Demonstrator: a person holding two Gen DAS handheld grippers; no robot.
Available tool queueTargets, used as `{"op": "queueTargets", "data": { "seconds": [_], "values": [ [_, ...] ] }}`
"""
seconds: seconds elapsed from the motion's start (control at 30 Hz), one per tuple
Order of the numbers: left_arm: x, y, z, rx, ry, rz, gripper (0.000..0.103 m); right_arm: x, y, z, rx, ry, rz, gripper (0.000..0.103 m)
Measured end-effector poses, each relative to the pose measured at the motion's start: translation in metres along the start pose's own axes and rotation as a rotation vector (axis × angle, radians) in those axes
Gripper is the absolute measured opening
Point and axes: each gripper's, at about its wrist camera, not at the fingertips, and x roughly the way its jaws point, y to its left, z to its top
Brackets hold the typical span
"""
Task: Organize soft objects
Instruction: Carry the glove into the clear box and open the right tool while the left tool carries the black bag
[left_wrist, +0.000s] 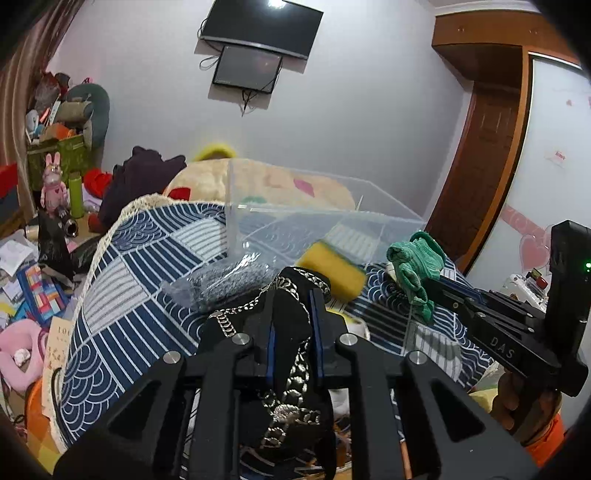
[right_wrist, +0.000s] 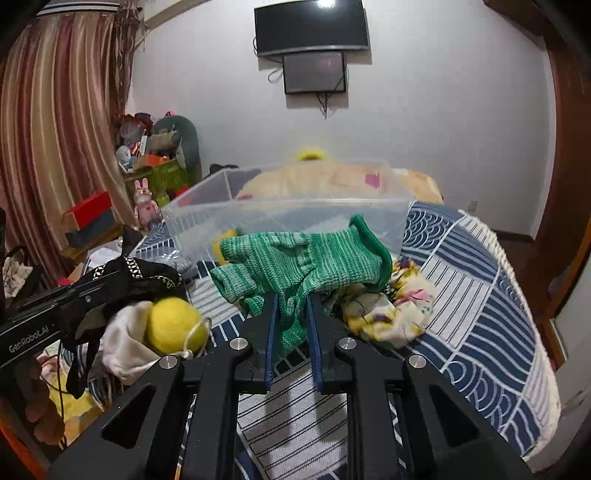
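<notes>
My left gripper is shut on a black cloth with silver trim, held above the blue patterned table cover. It shows in the right wrist view at the left. My right gripper is shut on a green knit glove; in the left wrist view the glove hangs at the right. A clear plastic bin stands just beyond both. A yellow sponge and a grey item in a clear bag lie by the bin. A yellow ball and a floral cloth lie on the cover.
The table cover drops off at right and left. A beige plush sits behind the bin. Cluttered boxes and toys fill the left floor. A curtain hangs at left, a wooden door frame at right.
</notes>
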Motion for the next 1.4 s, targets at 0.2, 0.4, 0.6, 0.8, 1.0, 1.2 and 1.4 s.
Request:
{"op": "queueTargets", "data": {
  "seconds": [0.2, 0.4, 0.6, 0.8, 1.0, 1.2, 1.4],
  "values": [
    [-0.008, -0.008, 0.017, 0.02, -0.029, -0.013, 0.015, -0.011, 0.001, 0.01, -0.001, -0.044, -0.01, 0.012],
    [-0.017, -0.014, 0.038, 0.028, -0.068, -0.045, 0.015, -0.021, 0.0, 0.019, -0.011, -0.076, -0.026, 0.008],
    [-0.02, -0.017, 0.056, 0.056, -0.095, -0.031, 0.015, -0.014, -0.006, 0.015, 0.009, -0.004, -0.008, 0.011],
    [-0.017, -0.014, 0.07, 0.065, -0.103, -0.036, 0.015, 0.007, -0.012, -0.001, 0.027, 0.101, 0.005, 0.032],
    [-0.005, -0.007, 0.082, 0.055, -0.095, -0.047, 0.015, 0.029, -0.013, -0.008, 0.027, 0.162, 0.022, 0.032],
    [0.009, -0.008, 0.09, 0.062, -0.075, -0.049, 0.015, 0.034, -0.008, -0.008, -0.008, 0.157, 0.02, 0.014],
    [0.017, -0.011, 0.099, 0.08, -0.082, -0.029, 0.015, 0.01, -0.004, 0.008, -0.037, 0.061, 0.01, 0.012]
  ]
}}
